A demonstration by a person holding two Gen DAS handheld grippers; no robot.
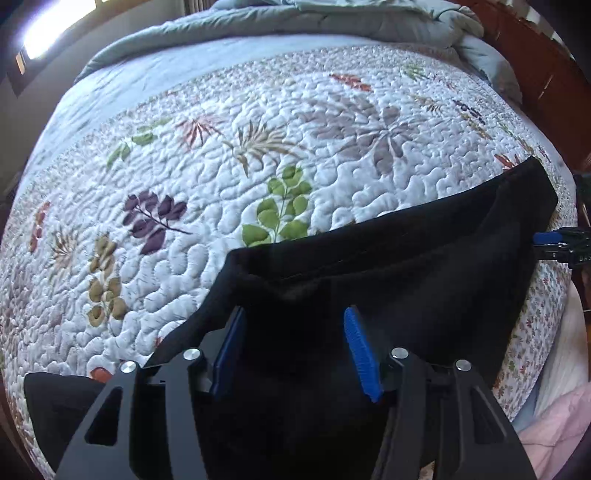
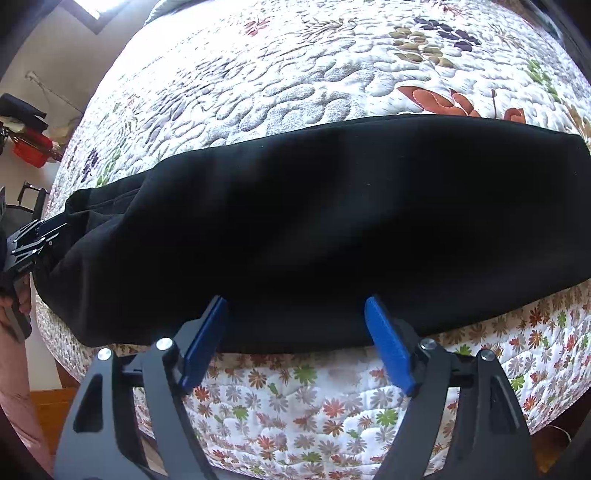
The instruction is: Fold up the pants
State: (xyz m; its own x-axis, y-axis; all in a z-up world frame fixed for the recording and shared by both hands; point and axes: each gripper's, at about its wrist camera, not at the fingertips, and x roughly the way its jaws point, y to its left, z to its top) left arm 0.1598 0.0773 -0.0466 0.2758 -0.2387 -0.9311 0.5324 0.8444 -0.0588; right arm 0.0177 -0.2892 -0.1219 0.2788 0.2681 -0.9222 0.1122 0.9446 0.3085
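Lying lengthwise along the near edge of a white quilted bedspread [image 1: 258, 110] printed with leaves and flowers: black soft-fabric pants [image 2: 314, 229], doubled into a long dark band, one end opening in loose folds. Hovering over that rumpled end [image 1: 369, 266], black left gripper with blue pads [image 1: 293, 325], jaws apart, no cloth pinched. Hanging at the band's near edge, matching right gripper [image 2: 295, 314], jaws standing wide, pads pressing nothing. Bunching at the far side, a grey-blue comforter [image 1: 332, 18].
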